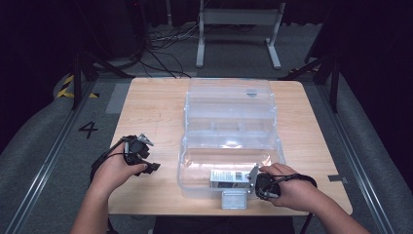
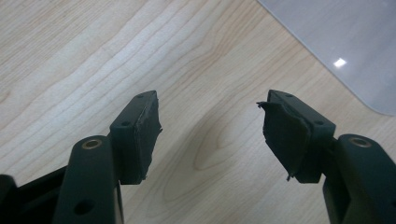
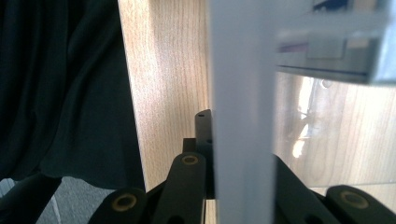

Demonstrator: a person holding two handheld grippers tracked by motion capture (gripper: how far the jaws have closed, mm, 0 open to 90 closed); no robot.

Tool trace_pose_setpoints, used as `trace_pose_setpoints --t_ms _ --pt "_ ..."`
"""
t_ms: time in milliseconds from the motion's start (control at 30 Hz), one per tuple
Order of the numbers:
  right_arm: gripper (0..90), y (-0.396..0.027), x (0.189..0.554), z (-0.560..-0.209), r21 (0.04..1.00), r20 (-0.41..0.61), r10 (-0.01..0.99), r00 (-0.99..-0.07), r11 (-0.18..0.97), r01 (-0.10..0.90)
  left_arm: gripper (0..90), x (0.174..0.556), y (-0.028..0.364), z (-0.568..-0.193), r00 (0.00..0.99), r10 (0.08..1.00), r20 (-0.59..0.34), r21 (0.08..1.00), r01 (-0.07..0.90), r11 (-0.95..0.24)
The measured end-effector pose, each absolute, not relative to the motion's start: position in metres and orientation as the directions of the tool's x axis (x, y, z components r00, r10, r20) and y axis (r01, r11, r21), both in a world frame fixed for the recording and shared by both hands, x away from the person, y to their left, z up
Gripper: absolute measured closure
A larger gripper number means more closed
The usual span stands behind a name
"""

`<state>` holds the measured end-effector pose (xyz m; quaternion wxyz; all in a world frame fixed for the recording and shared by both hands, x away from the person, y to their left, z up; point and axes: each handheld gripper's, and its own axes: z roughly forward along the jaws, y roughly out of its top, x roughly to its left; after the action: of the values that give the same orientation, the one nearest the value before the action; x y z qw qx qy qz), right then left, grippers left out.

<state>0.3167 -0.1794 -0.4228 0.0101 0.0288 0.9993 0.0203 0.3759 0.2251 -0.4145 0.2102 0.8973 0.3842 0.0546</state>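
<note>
Bin (image 1: 229,141): clear, lid open, mid-table.
Box (image 1: 229,179): already inside, at front wall.
Right gripper (image 1: 254,181): clamped on the bin's front wall (image 3: 240,140).
Left gripper (image 2: 212,135): spread, empty, over table (image 2: 93,56).
Remaining: release, likely close lid.

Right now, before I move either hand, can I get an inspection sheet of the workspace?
Surface: light wooden table, bare around the box.
Job's things: clear plastic storage box, lid open; small white-labelled carton inside near its front wall.
Clutter: nothing seen.
Grippers: right gripper shut on the box's front wall; left gripper open above bare wood, left of the box.
Cables: black gripper cable loops over the right hand; floor cables beyond the table.
Surroundings: grey floor, white metal stand, black-yellow hazard tape.
</note>
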Motion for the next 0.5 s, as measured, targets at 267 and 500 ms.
trace_pose_setpoints --t_ms 267,500 --pt "87.8 -0.179 0.317 -0.423 0.045 -0.016 0.045 -0.999 0.998 0.045 35.9 0.38 0.224 -0.404 0.675 0.735 -0.066 0.435 0.683 -0.588" --pt "87.9 -0.18 0.317 -0.424 0.056 -0.023 0.048 -0.999 0.997 0.047 38.7 0.389 0.221 -0.397 0.707 0.703 -0.068 0.444 0.653 -0.614"
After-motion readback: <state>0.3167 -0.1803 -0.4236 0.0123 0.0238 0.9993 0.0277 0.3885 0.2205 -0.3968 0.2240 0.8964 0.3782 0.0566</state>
